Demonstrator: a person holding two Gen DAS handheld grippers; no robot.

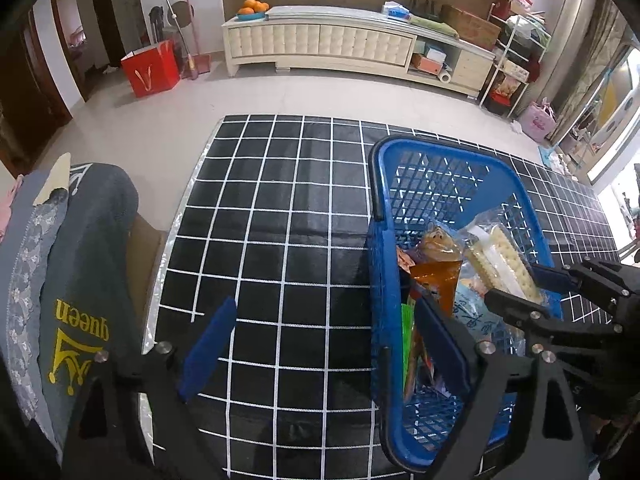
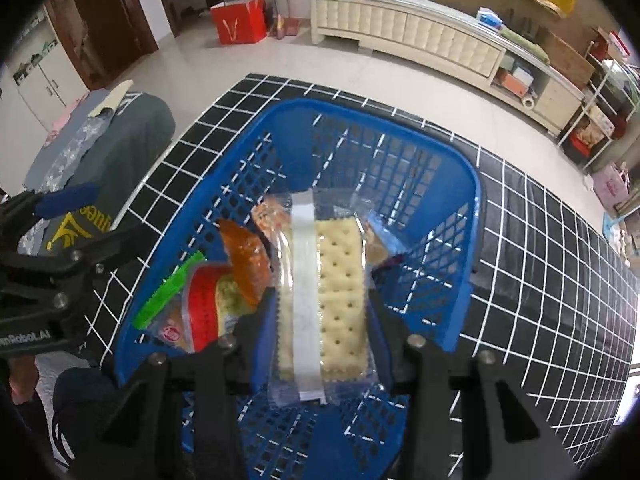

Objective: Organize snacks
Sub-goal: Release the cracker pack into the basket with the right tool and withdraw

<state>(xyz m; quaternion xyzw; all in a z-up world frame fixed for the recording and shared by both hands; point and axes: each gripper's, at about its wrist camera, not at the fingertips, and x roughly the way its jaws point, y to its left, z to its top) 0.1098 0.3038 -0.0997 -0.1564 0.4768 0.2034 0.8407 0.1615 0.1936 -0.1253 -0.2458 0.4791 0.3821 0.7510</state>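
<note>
On checked table point(image 2: 540, 300), right gripper point(image 2: 320, 320) holds cracker pack point(image 2: 340, 292) over basket point(image 2: 400, 128).

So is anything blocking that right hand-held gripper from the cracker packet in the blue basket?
Nothing visible: the right hand-held gripper already straddles the clear-wrapped cracker packet, which lies over other snacks in the blue plastic basket.

Clear-wrapped cracker pack point(image 2: 324, 308) above blue basket point(image 2: 460, 184), other snacks point(image 2: 240, 256) inside

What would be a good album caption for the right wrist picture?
Right gripper clamps a clear cracker pack over a blue basket of snacks on a black grid tablecloth.
</note>
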